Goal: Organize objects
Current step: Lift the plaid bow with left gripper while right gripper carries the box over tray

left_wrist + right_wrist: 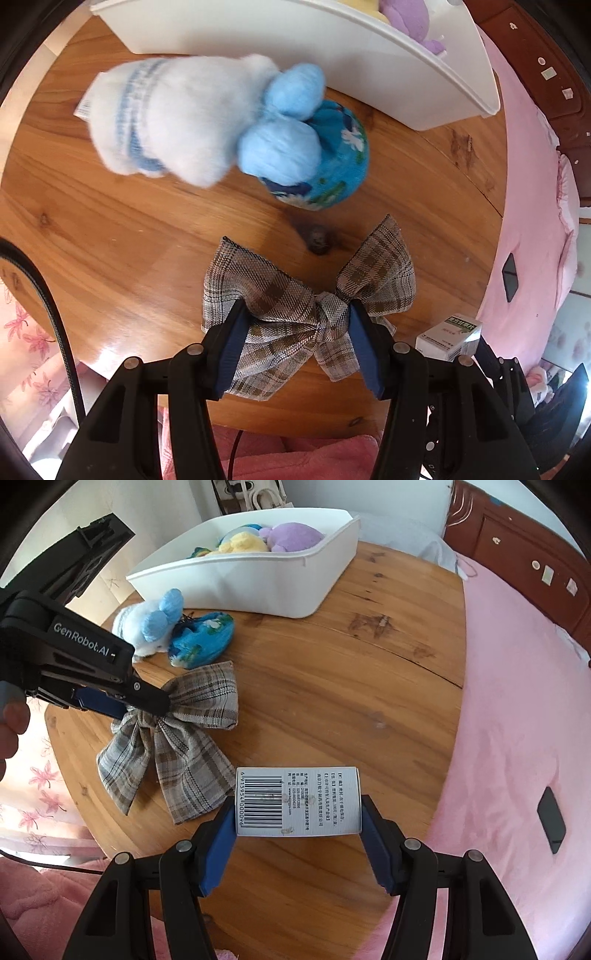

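The left gripper is closed down on the knot of a plaid fabric bow, its blue pads pinching the gathered middle while the loops fan out ahead of the fingers and the tails hang back toward the camera. Ahead of this gripper, on the round wooden table, lies a white and light-blue plush toy, touching a blue patterned pouch just to its right. Beyond both stands a white bin, and a purple plush shows over its rim. The right gripper holds a small white box across its short ends, barcode side facing the camera, with both pads pressed on it. The box appears to sit above the table near its close edge, just right of the bow's tails. Far ahead of the right gripper the bin holds yellow and purple soft toys. To the right of this gripper, a dark phone lies on a pink bed cover.
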Demonstrator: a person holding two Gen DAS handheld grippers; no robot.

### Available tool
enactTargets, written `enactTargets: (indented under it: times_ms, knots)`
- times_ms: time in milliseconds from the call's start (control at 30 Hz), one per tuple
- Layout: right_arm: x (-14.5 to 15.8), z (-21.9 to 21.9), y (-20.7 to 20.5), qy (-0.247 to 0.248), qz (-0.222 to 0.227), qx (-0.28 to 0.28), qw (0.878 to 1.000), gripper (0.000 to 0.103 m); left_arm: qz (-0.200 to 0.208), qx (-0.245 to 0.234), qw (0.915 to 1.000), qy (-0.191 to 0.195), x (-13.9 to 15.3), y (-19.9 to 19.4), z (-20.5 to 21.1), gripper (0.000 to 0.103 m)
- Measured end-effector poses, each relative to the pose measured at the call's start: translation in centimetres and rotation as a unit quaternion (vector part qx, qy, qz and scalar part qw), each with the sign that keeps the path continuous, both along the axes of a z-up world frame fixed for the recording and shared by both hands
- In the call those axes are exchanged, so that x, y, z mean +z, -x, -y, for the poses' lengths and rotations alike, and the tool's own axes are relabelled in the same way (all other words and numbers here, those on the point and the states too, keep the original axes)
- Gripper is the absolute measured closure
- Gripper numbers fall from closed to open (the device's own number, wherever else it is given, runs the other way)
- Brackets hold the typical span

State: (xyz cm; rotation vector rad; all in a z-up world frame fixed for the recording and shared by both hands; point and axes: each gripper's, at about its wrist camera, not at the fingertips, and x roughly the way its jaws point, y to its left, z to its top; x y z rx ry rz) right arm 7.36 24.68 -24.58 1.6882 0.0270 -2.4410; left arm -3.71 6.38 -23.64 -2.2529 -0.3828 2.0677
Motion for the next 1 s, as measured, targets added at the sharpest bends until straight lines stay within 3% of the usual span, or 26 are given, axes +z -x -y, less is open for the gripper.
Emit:
enactTargets:
  times_ms: [467, 500, 1000]
  knots:
    - [1.6, 3.1, 2.7, 0.016, -0.034, -0.015, 0.999, 0.039, -0.002, -0.068, 0.9975, 0.019, 3.3, 0.1, 5.1, 0.045]
    - [2.0, 3.4, 3.2, 0.019, -0.039, -0.017, 0.999, 0.039, -0.002, -0.074, 0.9971, 0.020, 4.8, 0.5, 6.8, 0.045]
    - [4.8, 6.3, 9.1, 0.016, -0.088, -0.032, 0.995, 0.039, -0.050, -0.179, 0.9807, 0.060, 10.6, 3.3, 8.0, 0.045]
